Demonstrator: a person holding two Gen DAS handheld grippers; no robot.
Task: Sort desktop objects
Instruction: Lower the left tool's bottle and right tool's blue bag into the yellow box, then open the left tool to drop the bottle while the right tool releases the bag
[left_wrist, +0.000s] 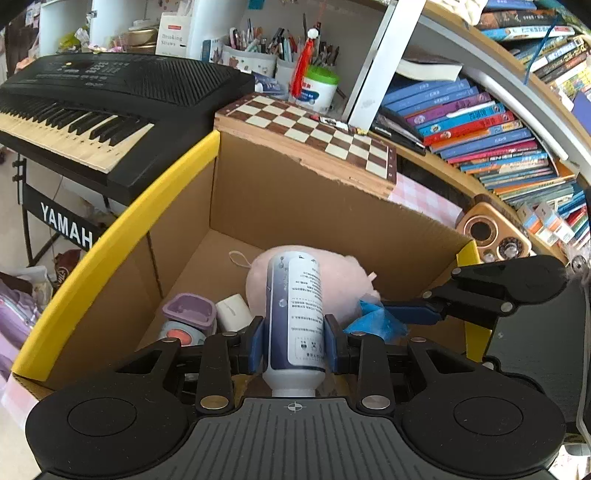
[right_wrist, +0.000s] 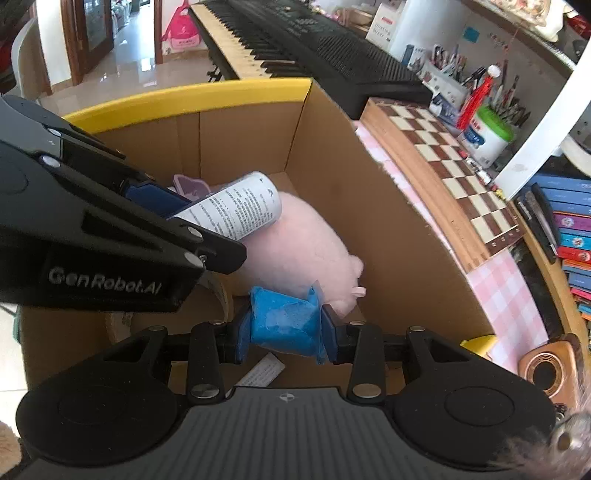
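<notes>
My left gripper (left_wrist: 294, 341) is shut on a white and purple bottle (left_wrist: 295, 317), held over the open cardboard box (left_wrist: 258, 199) with a yellow rim. The same bottle (right_wrist: 236, 212) shows in the right wrist view, sticking out of the left gripper (right_wrist: 177, 218). My right gripper (right_wrist: 284, 330) is shut on a crumpled blue packet (right_wrist: 284, 321), also above the box; from the left wrist it appears as the blue packet (left_wrist: 376, 319) at the right. A pink plush toy (left_wrist: 332, 277) (right_wrist: 303, 251) lies on the box floor beneath both.
Inside the box lie a purple lidded container (left_wrist: 190, 314), a white cylinder (left_wrist: 232, 312) and a paper slip (right_wrist: 260, 371). A chessboard (left_wrist: 314, 129), a black keyboard (left_wrist: 103, 96), pen holders (left_wrist: 255, 55), stacked books (left_wrist: 480, 129) and a copper speaker (left_wrist: 491, 232) surround it.
</notes>
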